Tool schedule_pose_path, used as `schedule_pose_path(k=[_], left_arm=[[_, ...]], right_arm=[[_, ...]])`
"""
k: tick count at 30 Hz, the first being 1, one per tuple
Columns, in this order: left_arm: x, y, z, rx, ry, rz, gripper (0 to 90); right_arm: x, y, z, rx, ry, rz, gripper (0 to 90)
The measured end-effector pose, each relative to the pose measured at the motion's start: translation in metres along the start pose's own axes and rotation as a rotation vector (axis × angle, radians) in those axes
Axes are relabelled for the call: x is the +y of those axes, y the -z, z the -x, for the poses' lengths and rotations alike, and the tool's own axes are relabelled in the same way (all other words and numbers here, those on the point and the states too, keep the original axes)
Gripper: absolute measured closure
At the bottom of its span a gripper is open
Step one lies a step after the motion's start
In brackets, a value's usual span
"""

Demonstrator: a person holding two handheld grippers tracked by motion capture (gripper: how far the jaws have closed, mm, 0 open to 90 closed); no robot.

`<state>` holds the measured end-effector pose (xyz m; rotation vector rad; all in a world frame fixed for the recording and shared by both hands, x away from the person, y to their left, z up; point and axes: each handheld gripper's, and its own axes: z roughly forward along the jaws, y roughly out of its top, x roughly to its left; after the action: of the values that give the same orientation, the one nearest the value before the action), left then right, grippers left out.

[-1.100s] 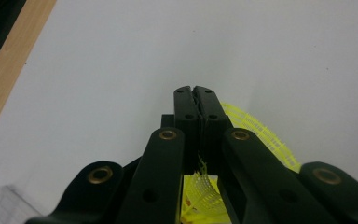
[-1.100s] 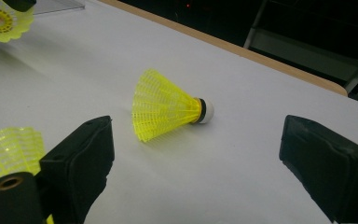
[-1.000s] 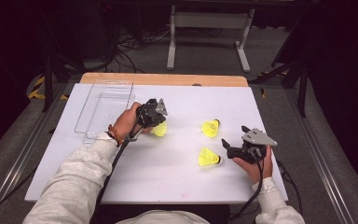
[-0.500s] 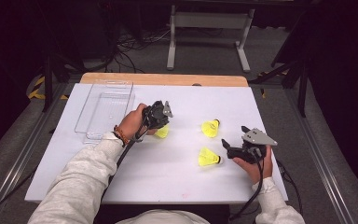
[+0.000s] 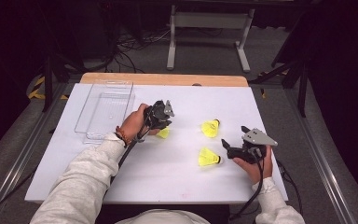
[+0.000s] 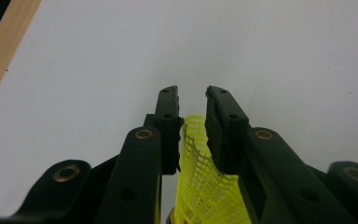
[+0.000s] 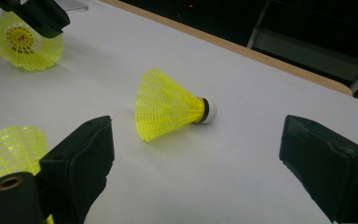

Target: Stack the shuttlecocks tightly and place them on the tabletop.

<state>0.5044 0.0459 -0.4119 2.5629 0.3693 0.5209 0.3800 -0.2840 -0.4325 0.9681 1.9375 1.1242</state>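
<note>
My left gripper (image 5: pixel 161 116) is shut on the mesh skirt of a yellow shuttlecock (image 5: pixel 164 133) left of the table's middle. In the left gripper view the skirt (image 6: pixel 200 186) is pinched between the jaws of my left gripper (image 6: pixel 192 100). My right gripper (image 5: pixel 234 135) stands open at the right, low over the table. A second shuttlecock (image 5: pixel 210 128) lies on its side ahead of its jaws, white cork to the right (image 7: pixel 168 112). A third shuttlecock (image 5: pixel 208 157) lies beside the right gripper's left jaw (image 7: pixel 9 149). The right gripper (image 7: pixel 198 140) holds nothing.
A clear plastic tray (image 5: pixel 103 112) sits at the table's far left. The white tabletop (image 5: pixel 177 182) ends in a wooden strip (image 5: pixel 168 79) at the far edge. Metal stand legs and cables lie on the floor beyond it.
My left gripper has shifted a little to the right with the shuttlecock in its jaws. The right gripper and the two lying shuttlecocks have stayed put.
</note>
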Motion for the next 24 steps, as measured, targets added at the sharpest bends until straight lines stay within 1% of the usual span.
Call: schedule_pose_path(k=[2,5,8,9,11,12,14,16,18,20,24], left_arm=[[-0.001,0.001,0.0,0.004,-0.003,0.003,74.5],[-0.002,0.003,-0.001,-0.004,0.003,0.009,72.9],[-0.003,0.005,0.0,-0.011,0.01,0.018,73.2],[-0.004,0.007,0.0,-0.006,0.011,0.02,73.0],[-0.005,0.008,-0.001,-0.003,0.012,0.023,69.2],[-0.005,0.009,-0.001,-0.004,0.016,0.024,69.1],[-0.005,0.011,-0.002,0.002,0.019,0.033,69.1],[-0.005,0.013,-0.002,0.011,0.025,0.058,67.9],[-0.005,0.014,-0.002,0.006,0.02,0.059,67.3],[-0.004,0.017,-0.002,0.014,0.023,0.083,66.7],[-0.003,0.02,-0.002,0.026,0.028,0.098,65.3]], right_arm=[[0.0,0.0,0.0,0.0,0.0,0.0,11.1],[0.0,0.0,0.0,0.0,0.0,0.002,11.1],[0.0,0.0,0.0,0.002,-0.001,0.0,11.1],[0.0,0.0,0.0,0.004,-0.001,-0.001,11.1],[0.0,0.0,0.0,0.001,0.0,-0.001,11.1],[0.0,0.0,0.0,-0.001,-0.002,-0.001,11.1],[0.0,0.0,0.0,-0.001,-0.004,-0.002,11.1],[0.0,0.0,0.0,-0.001,-0.001,-0.002,11.0],[0.0,0.0,0.0,0.003,-0.003,0.002,11.0],[0.0,0.0,0.0,0.0,0.0,-0.002,11.0],[0.0,0.0,0.001,-0.003,-0.002,0.001,11.0]])
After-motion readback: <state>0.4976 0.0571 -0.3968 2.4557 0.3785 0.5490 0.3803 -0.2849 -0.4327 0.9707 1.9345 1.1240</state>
